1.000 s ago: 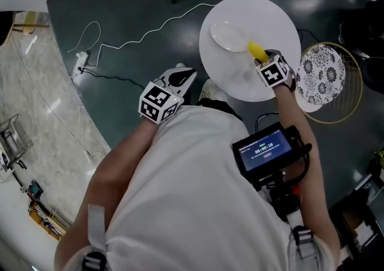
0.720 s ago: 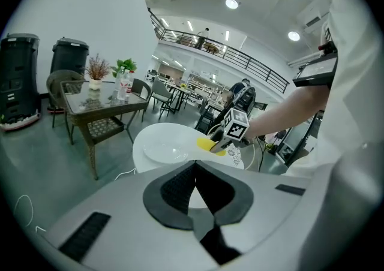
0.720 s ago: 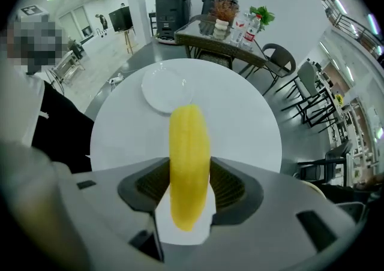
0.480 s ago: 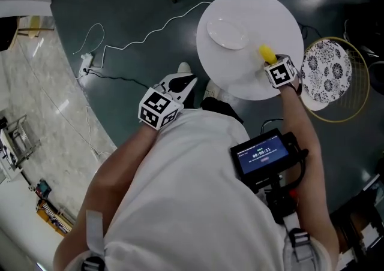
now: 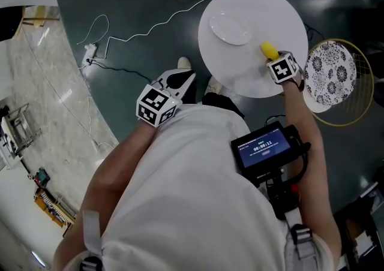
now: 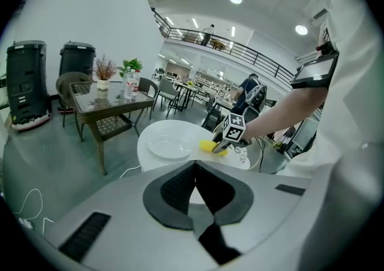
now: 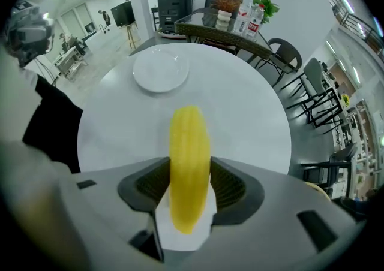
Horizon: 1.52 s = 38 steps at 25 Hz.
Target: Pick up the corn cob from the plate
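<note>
1. My left gripper (image 5: 182, 79): close to my body, off the table's near edge; jaws closed together, nothing between them.
2. My right gripper (image 7: 191, 187): over the table's near right edge; jaws clenched on the corn cob.
3. Corn cob (image 7: 189, 156): yellow, lengthwise between the pads, its end jutting ahead of them; off the plate and well apart from it.
4. Table (image 7: 246, 114): round, white.
5. Plate (image 7: 160, 71): white, bare, toward the table's far left edge.

Step, as I judge it: cob grasped and taken from the plate; pick-up near complete. Next move calls for a steady squeeze, since a rounded cob may pivot.
</note>
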Motion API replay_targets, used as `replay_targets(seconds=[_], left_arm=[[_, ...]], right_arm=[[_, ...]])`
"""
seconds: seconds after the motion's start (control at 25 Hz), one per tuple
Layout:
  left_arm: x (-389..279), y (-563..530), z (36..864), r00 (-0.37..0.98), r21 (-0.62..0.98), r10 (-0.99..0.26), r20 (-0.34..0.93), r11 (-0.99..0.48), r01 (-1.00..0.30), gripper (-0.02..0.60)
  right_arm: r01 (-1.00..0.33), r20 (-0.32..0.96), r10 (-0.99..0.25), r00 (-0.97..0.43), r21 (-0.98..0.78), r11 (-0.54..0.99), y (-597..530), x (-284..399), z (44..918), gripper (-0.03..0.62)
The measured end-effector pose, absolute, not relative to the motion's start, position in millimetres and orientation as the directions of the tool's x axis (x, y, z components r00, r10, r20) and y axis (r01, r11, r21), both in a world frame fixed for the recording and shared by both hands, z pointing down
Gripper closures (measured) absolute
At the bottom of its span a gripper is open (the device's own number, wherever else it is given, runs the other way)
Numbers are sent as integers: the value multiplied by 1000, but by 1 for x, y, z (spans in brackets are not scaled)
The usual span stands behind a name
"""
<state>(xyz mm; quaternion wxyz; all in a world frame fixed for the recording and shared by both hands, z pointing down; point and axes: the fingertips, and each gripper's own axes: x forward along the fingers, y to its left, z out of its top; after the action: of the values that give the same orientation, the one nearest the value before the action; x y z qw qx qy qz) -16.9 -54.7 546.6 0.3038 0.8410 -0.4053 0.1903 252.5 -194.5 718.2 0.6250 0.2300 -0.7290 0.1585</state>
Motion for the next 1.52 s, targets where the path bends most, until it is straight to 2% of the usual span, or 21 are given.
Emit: replay_targets(seconds=[0.2,0.84,0.88,0.96,1.52], left_arm=[[-19,-54,546,593,354,-573,566,-481,-802,574],[-19,-53,547,583,342,-588,560,-477,-810,574],[-19,-53,547,581,340,-589,561,-476,-811,574],[-19,-51,547,578,337,-592,561,-475,-813,574],[-33,-50,539,546,314,-634,547,-450,-836,574]], right_arm=[[-435,985,-137,-105,78,897,-192,236,718,399],[-360,983,-149,-105,102,927,-190,223,726,397],[-352,985,-142,-102,98,931,-189,223,727,343],[-335,987,-129,-96,90,938,-188,224,730,333],[-351,968,-185,-168,117,929,-194,223,707,333]])
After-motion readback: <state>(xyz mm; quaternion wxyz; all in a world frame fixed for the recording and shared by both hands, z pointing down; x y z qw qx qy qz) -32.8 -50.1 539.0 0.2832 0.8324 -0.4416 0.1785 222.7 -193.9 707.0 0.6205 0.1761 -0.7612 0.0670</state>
